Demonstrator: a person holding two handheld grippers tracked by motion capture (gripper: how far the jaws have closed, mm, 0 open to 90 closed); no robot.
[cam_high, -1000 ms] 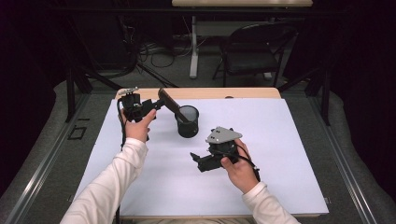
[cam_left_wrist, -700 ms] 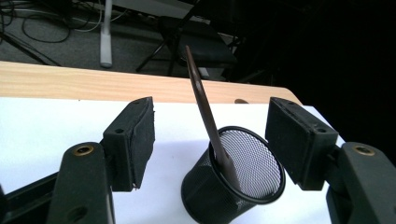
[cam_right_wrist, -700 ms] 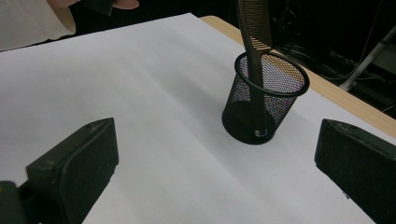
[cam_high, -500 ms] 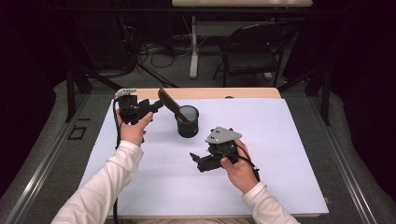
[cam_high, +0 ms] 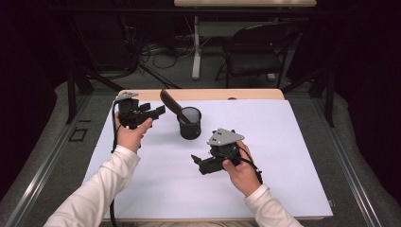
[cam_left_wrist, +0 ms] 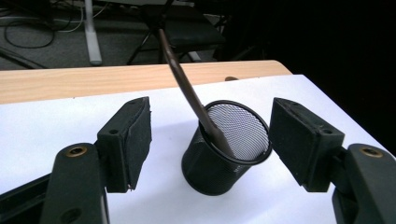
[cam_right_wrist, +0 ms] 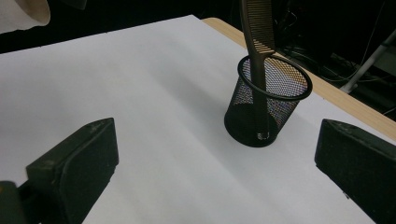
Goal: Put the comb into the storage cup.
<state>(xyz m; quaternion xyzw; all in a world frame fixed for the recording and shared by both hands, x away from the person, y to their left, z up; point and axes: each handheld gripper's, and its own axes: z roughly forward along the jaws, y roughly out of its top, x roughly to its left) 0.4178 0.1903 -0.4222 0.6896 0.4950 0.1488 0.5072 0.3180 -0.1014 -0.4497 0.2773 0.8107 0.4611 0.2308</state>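
Item: comb [cam_high: 171, 102], standing tilted in mesh cup [cam_high: 190, 124]. My left tongs [cam_high: 150, 112] had just opened wider, empty, beside it; right tongs [cam_high: 201, 163] open, empty. Placement judged complete.

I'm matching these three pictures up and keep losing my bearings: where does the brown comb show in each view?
High view: the comb sits upper centre, leaning left out of the mesh cup.
Left gripper view: the comb is centre, slanting up to the left from the cup.
Right gripper view: the comb is upper right, standing in the cup.
Shared landmark: the mesh cup.
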